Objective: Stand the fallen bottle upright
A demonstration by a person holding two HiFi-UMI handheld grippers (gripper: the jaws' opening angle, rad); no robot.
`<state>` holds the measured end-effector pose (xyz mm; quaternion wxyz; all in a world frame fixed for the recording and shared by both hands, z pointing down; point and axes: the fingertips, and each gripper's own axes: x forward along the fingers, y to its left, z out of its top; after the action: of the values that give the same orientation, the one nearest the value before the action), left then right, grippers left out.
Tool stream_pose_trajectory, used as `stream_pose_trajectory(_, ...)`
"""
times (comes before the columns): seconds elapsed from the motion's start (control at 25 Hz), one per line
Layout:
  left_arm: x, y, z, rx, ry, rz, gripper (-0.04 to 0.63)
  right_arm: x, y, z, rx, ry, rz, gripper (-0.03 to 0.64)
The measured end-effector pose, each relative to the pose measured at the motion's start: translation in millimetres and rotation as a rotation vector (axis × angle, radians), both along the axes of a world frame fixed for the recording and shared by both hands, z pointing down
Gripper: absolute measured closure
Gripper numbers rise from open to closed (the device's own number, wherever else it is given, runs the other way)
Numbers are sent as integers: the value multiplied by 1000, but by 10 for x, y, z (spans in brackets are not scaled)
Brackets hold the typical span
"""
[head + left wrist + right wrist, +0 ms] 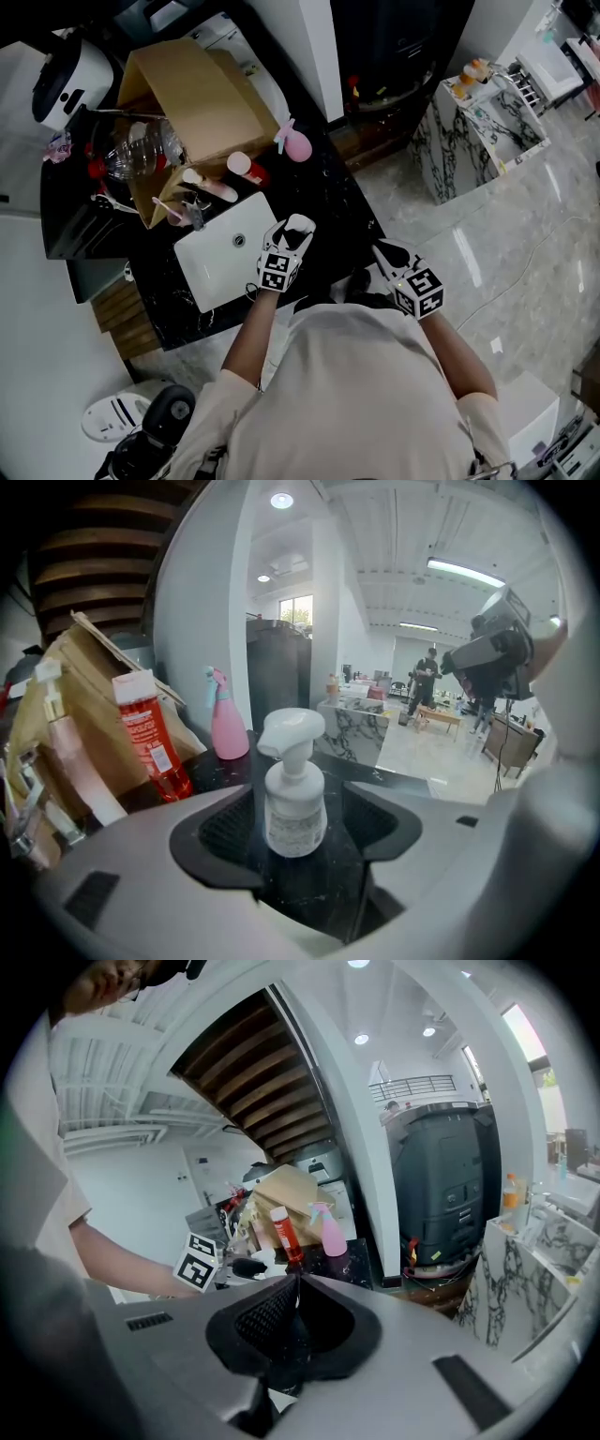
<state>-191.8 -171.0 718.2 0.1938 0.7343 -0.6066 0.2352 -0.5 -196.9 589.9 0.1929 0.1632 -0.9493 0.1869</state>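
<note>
Clutter behind upright pump bottle (293, 789): red bottle (150, 738), pink sprayer (228, 726), cardboard box (192, 98).

Plain wht short-slv tee (366, 394)

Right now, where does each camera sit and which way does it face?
Head view: on the head, steeply down onto the counter; torso, both arms, left gripper and right gripper show.
Left gripper view: on the left gripper, along its open jaws at the upright pump bottle between them.
Right gripper view: on the right gripper, past its shut jaws toward the counter; left forearm shows.
Shared: all three show the pink sprayer.
</note>
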Motion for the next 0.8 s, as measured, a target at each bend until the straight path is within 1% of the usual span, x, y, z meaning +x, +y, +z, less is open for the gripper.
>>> stream_pose_trajectory(0.28,-10,308,-5,-23,7,-63,302,-40,19,13,39,-3,-44,583)
stream_pose_trajectory(0.52,34,521,-255,12,25,-103,343,-114,54,4,44,-5,-55,583)
stream_pose_trajectory(0.64,38,632,-427,37,33,-102,353,-174,114,-45,53,-10,-50,583)
stream_pose_trajectory(0.8,65,811,-613,53,34,-68,371,-249,258,-102,71,-8,-41,583)
